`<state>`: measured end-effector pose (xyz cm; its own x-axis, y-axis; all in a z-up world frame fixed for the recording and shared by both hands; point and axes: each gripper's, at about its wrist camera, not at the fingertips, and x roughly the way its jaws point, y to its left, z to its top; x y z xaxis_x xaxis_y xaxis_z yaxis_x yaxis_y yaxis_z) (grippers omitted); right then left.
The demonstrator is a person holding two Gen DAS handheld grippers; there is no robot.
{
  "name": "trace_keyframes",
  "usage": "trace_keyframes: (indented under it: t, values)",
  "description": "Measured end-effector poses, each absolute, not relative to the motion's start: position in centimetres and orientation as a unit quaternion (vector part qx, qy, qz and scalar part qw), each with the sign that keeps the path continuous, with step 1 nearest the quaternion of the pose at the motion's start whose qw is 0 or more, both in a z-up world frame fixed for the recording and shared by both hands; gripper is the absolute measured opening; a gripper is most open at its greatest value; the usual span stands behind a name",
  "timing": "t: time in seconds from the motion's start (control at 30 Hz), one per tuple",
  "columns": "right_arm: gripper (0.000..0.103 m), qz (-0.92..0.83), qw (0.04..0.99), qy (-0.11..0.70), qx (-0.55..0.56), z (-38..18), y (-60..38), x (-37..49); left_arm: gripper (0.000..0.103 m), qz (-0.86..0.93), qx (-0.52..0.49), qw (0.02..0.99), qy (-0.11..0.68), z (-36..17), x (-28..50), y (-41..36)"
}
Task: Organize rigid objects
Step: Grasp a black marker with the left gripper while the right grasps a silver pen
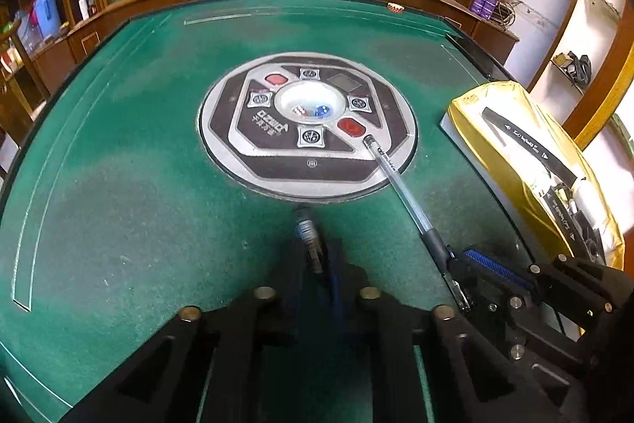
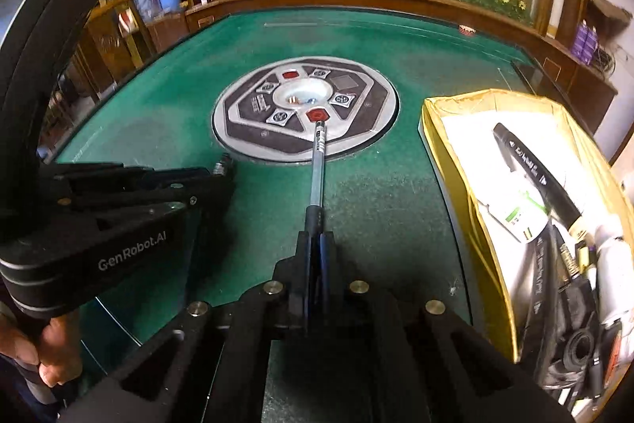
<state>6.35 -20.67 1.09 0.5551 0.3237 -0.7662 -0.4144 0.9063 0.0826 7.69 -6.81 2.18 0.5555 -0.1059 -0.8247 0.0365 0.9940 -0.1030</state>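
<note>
Your right gripper [image 2: 316,244] pinches a pen [image 2: 317,161] whose far end reaches over the round panel [image 2: 253,141] of the green table [image 2: 376,193]. Your left gripper [image 1: 317,256] pinches a small metal piece [image 1: 305,224], too blurred to name. Right of both stands a yellow box [image 2: 455,153], its clutter partly cut off.

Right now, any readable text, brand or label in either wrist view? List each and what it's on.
"GenRobot.AI": white lettering on the black body of the left gripper, seen in the right wrist view.
Silver characters on the round grey-and-black control panel in the green felt table: upside down, unreadable.
White print on the long black tool in the yellow-lined box: too small.
Print on the clear pen in the right gripper: too blurred.
</note>
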Motion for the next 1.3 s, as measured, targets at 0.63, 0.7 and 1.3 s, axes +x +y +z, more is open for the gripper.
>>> trace_keyframes:
  t: [0.63,0.7,1.3]
  values:
    - [0.013,0.232,0.880,0.415,-0.012,2.7,-21.7,6.1,0.001,-0.045,-0.045,0.878,0.473,2.5,7.7,-6.5]
    - [0.014,0.232,0.877,0.420,-0.012,2.5,-21.7,6.2,0.003,-0.043,-0.043,0.878,0.475,2.4,7.8,-6.5]
    - [0.009,0.220,0.890,0.396,-0.052,2.8,-21.4,4.9,0.009,-0.031,0.008,0.885,0.464,2.4,7.1,-7.7]
